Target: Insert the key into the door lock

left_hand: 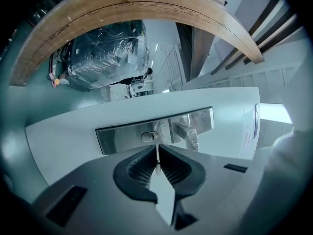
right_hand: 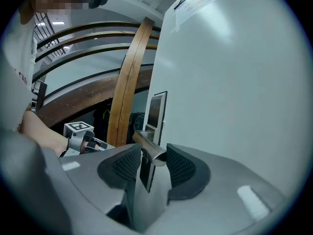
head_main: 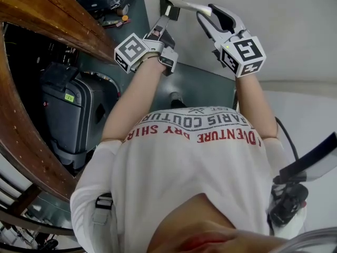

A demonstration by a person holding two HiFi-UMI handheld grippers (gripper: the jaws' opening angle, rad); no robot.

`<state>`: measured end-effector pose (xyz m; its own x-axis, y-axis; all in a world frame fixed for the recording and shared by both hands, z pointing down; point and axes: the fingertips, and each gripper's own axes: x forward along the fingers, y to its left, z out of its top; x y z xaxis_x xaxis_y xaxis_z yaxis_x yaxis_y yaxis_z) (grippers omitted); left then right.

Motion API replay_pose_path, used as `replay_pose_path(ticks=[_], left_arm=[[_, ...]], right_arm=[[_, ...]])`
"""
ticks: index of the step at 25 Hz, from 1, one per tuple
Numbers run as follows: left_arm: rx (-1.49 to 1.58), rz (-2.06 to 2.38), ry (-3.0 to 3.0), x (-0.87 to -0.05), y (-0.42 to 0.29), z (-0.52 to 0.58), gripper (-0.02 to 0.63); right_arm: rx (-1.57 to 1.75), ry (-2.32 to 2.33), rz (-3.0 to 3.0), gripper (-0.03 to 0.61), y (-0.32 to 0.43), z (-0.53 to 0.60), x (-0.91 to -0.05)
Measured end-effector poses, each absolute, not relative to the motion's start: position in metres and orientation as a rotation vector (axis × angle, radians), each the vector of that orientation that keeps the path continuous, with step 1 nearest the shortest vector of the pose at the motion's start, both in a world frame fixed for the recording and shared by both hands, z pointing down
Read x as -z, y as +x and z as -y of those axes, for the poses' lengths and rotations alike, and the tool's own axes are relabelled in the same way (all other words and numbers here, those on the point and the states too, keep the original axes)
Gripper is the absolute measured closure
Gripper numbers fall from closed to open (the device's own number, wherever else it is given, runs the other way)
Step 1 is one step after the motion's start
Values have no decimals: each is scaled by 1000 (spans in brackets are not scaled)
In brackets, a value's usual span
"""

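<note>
At the far left a curved brown wooden rail (head_main: 47,15) sweeps past us, with a dark grey hard-shell suitcase (head_main: 73,115) standing beneath it on the floor.

Next comes our left gripper (head_main: 163,21), raised toward the door's edge. Its jaws are closed tight on the thin silver metal key (left_hand: 157,163). In the left gripper view we see the key edge-on, as a narrow pale blade pinched between the ribbed black pads. The blade stands upright and juts forward out of the jaws. Its tip reaches the small oval keyhole (left_hand: 149,137) in the long brushed-steel lock plate (left_hand: 122,137). We cannot tell whether the tip has gone in or only touches the opening.

Just right of the keyhole, on the same plate, sits the silver tubular lever door handle (right_hand: 152,152). Our right gripper (head_main: 212,16) has its jaws closed around the free end of that lever, one black pad on each side of the tube. The cut end of the tube faces the right gripper view's camera.

The plain white door (head_main: 284,36) fills the right side, its lock plate running along the edge nearest the rail.
</note>
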<state>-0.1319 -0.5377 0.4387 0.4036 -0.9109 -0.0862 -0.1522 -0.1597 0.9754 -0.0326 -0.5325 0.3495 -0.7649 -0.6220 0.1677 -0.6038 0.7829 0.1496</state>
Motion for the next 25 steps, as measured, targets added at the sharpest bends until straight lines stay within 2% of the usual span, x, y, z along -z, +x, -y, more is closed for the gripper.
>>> replay_pose_path(ticks=[25], left_arm=[[985, 949, 1468, -443, -133, 554, 591]], right_arm=[[127, 947, 2768, 424, -35, 524, -348]])
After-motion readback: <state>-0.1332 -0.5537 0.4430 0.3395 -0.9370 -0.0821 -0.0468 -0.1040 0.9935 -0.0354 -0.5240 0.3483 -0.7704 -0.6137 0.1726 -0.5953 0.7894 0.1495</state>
